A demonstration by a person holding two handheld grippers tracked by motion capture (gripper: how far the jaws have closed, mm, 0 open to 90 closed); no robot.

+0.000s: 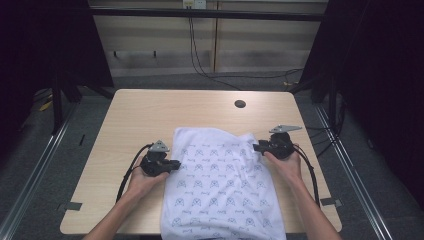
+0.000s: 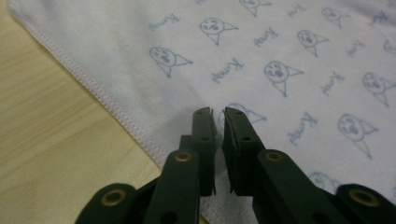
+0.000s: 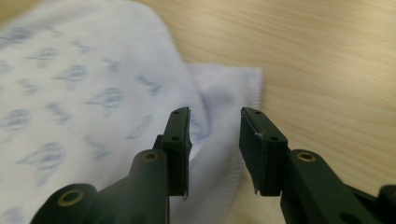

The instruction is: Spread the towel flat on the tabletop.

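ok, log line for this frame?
left gripper: nearly shut over printed white cloth | right gripper: open at cloth's hemmed corner | table: wood

The white cloth (image 2: 299, 51) carries a repeated pale blue print: a small cartoon face beside a slanted handwritten word. In the left gripper view the word seems to read "Kuromi", though the letters are too loose to be sure.

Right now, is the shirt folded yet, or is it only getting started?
Only getting started, it seems. Done: the white shirt lies spread on the table, its near end hanging over the edge. In hand: the left tool, jaws almost closed, sits over its stitched hem, and the right tool, open, sits at a corner. Left: no neat fold shows, so likely all the folding.
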